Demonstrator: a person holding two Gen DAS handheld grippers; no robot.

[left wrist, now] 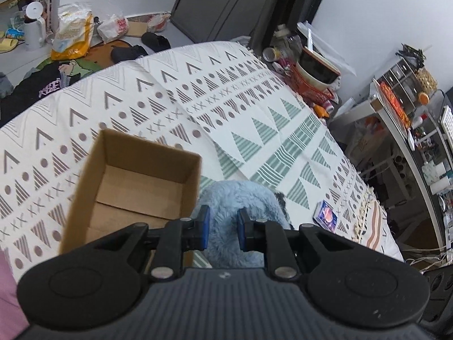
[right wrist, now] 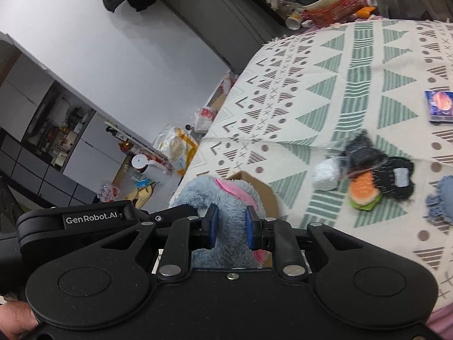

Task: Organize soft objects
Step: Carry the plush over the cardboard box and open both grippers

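Note:
A fluffy light-blue plush toy [left wrist: 240, 198] with a pink patch [right wrist: 232, 188] is held between both grippers, just right of an open, empty cardboard box [left wrist: 136, 181]. My left gripper [left wrist: 223, 226] is shut on its fur. My right gripper [right wrist: 230, 226] is shut on it too, with the box's edge [right wrist: 263, 189] showing behind the toy. In the right wrist view the left gripper's body [right wrist: 93, 218] comes in from the left. More soft things lie on the patterned cloth [right wrist: 354, 70]: a white ball [right wrist: 325, 177], a burger plush [right wrist: 363, 194], a black piece [right wrist: 396, 178] and a blue fuzzy piece [right wrist: 443, 198].
A small blue card box [left wrist: 325, 215] lies on the cloth near the table's right edge. A bowl in a red basket [left wrist: 317, 70] and bottles crowd the far corner. Bags and a white jug [left wrist: 34, 25] stand on the floor beyond. A hand [right wrist: 14, 323] holds the right gripper.

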